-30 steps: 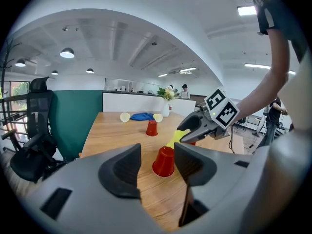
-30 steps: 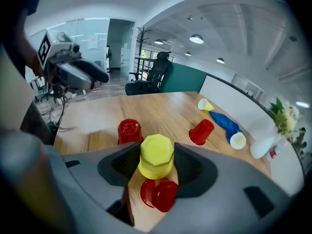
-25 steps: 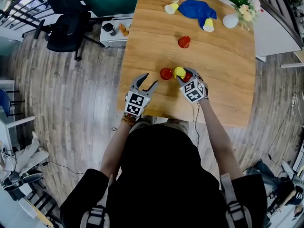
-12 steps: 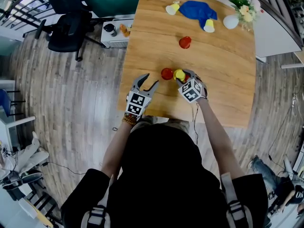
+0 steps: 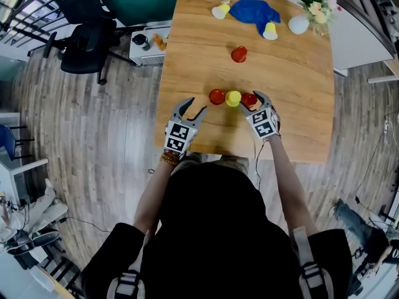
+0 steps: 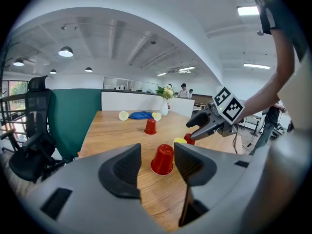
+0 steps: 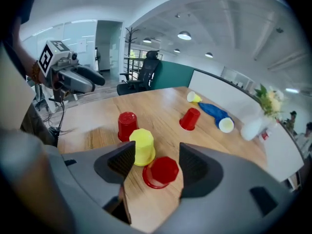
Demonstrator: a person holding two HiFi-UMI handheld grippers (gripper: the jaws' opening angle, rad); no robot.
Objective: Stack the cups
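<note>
R tongs [image 5: 250,102] just spread, loose round nearest red cup [image 7: 161,171]; L tongs [image 5: 197,104] apart, empty

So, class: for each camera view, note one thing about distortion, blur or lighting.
Head view: fisheye bows the light wooden table at its edges. Left gripper view: ceiling beams curve, corners go black. Right gripper view: the white vase at right is blurred.

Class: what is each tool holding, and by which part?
Nothing is held. The left tool is open and empty; the right tool, its jaws just opened, has a red cup between them, untouched.
</note>
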